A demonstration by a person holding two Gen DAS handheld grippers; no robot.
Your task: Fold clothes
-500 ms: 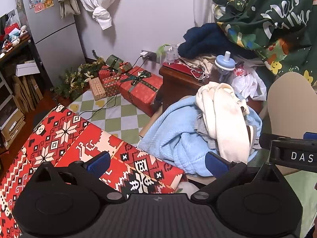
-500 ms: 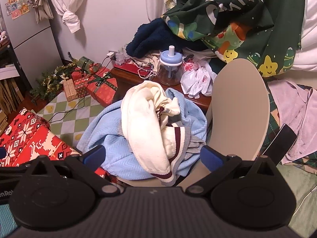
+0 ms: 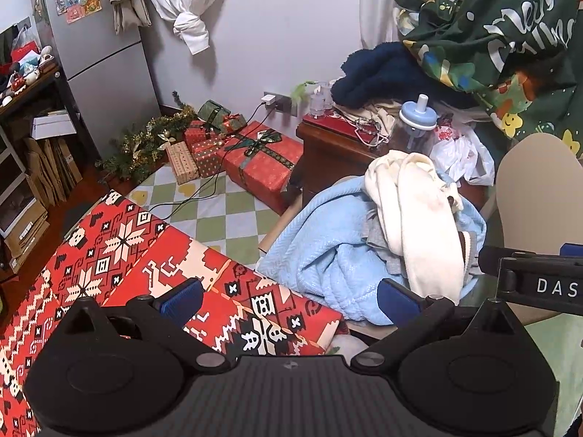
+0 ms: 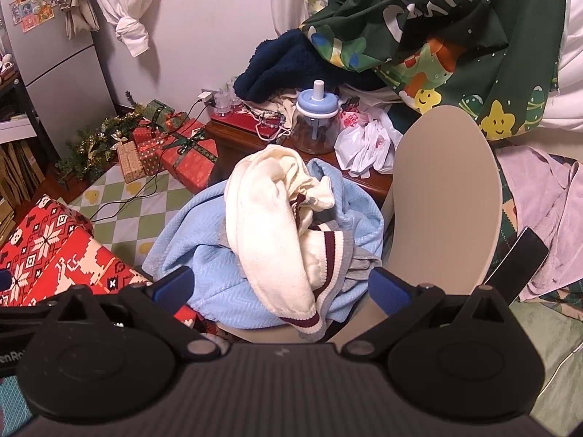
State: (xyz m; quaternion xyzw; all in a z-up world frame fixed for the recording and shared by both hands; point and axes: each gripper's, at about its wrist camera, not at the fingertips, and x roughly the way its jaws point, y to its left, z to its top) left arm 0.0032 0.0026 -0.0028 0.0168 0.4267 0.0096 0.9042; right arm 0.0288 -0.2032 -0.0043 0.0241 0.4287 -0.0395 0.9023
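Pale wall (image 3: 255, 36), checkered floor (image 3: 226, 218) — grey fridge (image 3: 98, 54).

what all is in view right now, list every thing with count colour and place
cream knit garment with maroon trim: 1, cream, draped on top of the pile on the chair
light blue textured blanket: 1, pale blue, under the cream garment
beige chair: 1, beige, backrest right of the pile
red patterned cloth: 1, red, white and black, lower left
wrapped gift boxes: several, mostly red, on the checked floor by the wall
blue-lidded clear jar: 1, on the dark wooden side table
navy fleece: 1, dark blue, behind the jar
green Christmas fabric: 1, dark green, upper right
grey refrigerator: 1, far left
left tongs: open, empty
right tongs: open, empty, in front of the pile
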